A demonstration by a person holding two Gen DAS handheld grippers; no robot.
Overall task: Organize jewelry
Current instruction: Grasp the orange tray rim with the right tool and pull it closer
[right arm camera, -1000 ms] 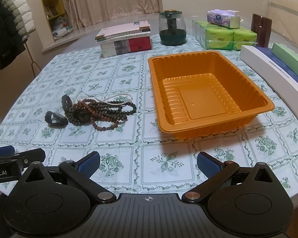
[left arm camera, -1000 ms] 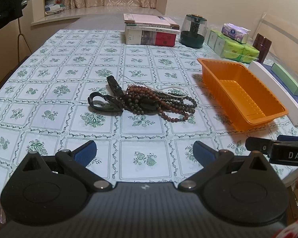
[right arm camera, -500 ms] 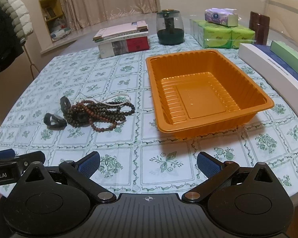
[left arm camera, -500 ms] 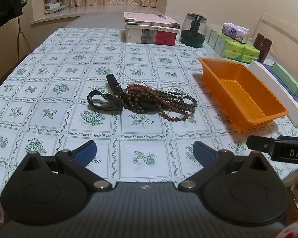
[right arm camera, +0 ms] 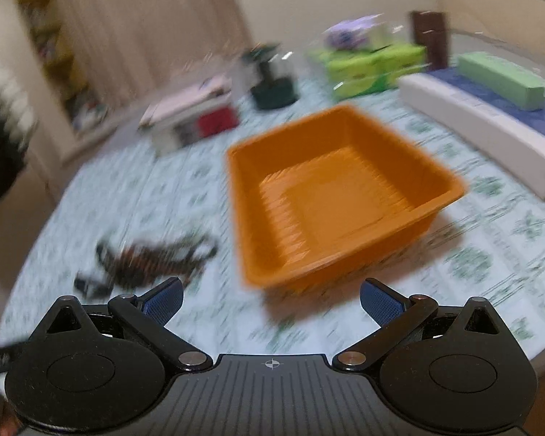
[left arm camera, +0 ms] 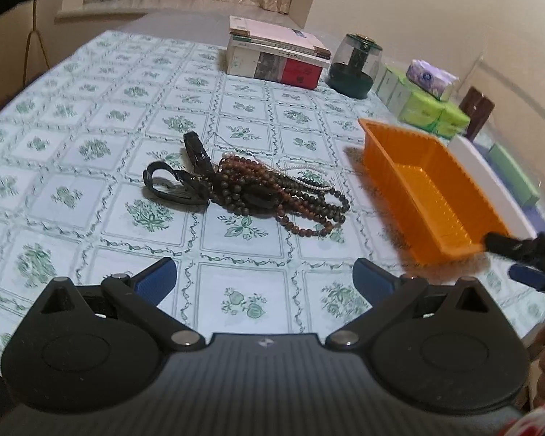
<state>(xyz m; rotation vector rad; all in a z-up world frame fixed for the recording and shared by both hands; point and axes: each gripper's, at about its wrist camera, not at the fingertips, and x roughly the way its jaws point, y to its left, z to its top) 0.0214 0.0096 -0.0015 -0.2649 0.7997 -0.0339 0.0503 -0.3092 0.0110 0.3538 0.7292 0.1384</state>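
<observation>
I had both claws spread wide and empty: the left gripper faced the tangled bead pile on the tablecloth, the orange tray just beside it. My right gripper view was smeared; I judged it best to pinch one outer strand low, lifting slowly

My left gripper: ribbed black body, two round black housings, triangular cut-outs, silver pivot screws, blue textured finger pads, small round centre emblem. My right gripper: same build, blue pads, crosshair mark at the centre.
</observation>
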